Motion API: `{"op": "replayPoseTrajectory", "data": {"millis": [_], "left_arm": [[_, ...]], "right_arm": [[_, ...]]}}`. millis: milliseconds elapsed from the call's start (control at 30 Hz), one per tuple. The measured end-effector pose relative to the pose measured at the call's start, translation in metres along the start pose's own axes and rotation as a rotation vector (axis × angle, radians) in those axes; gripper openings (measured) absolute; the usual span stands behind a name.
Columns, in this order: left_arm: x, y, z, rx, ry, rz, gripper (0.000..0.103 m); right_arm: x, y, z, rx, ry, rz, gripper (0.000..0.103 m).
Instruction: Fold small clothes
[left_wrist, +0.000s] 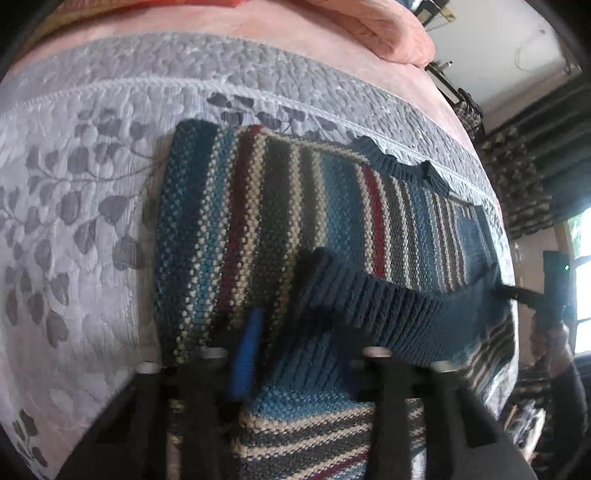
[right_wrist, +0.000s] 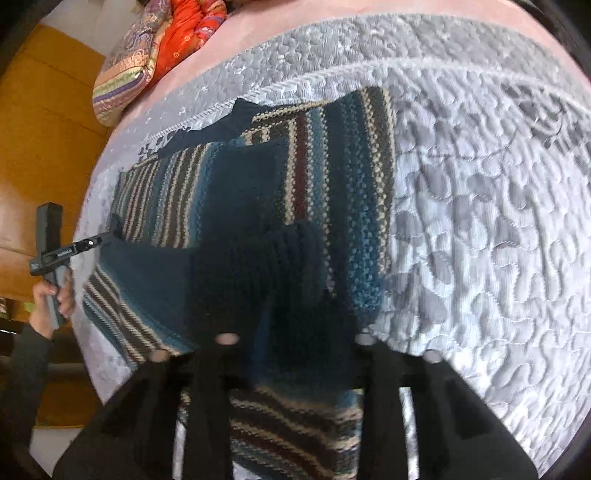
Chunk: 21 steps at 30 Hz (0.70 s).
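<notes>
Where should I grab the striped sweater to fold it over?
Probably take the sweater by its dark ribbed hem band, coming from the near bed edge. That band is thick, already lifted off the quilt, and runs straight, so the fingers can close over it.

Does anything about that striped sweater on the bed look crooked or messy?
Yes. The striped sweater lies mostly flat on the grey quilt, but its dark ribbed hem is lifted and twisted across the stripes, mid-fold.

A bed (left_wrist: 92, 229) covered by a grey quilted spread with a leaf pattern is seen. A striped knitted sweater (left_wrist: 258, 206) is laid on it at centre frame. Patterned cushions (right_wrist: 129, 62) are seen at upper left.
</notes>
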<state>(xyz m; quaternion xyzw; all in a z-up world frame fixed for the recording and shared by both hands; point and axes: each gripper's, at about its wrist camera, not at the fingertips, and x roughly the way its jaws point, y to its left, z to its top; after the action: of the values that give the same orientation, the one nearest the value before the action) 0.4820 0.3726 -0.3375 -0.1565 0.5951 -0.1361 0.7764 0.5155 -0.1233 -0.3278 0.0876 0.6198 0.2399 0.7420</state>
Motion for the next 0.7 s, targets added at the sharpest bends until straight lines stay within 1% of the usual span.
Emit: {"op": "replayPoseTrajectory", "data": {"millis": [33,233,400,467,567,633,700], "left_arm": [[-0.001,-0.001,-0.001,0.004,-0.006,-0.003,0.012],[-0.025,-0.009,-0.011,0.037,-0.076,-0.015,0.006],[-0.064,-0.026,-0.015,0.069,-0.159,-0.044,0.005],[-0.081,-0.034,-0.014,0.086,-0.195,-0.05,0.004],[-0.112,-0.043,-0.005,0.106,-0.256,-0.059,0.004],[-0.124,-0.047,0.005,0.113,-0.28,-0.047,0.004],[-0.135,-0.05,0.022,0.115,-0.303,-0.036,0.004]], "right_arm": [[-0.002,0.0,-0.002,-0.004,-0.011,0.0,0.01],[-0.021,0.009,-0.011,-0.024,-0.071,0.003,0.008],[-0.058,0.026,-0.019,-0.049,-0.152,0.008,0.008],[-0.072,0.034,-0.02,-0.065,-0.189,-0.004,0.007],[-0.095,0.044,-0.013,-0.079,-0.253,-0.027,0.007],[-0.11,0.047,-0.003,-0.08,-0.296,-0.048,0.007],[-0.119,0.051,0.012,-0.08,-0.335,-0.071,0.007]]}}
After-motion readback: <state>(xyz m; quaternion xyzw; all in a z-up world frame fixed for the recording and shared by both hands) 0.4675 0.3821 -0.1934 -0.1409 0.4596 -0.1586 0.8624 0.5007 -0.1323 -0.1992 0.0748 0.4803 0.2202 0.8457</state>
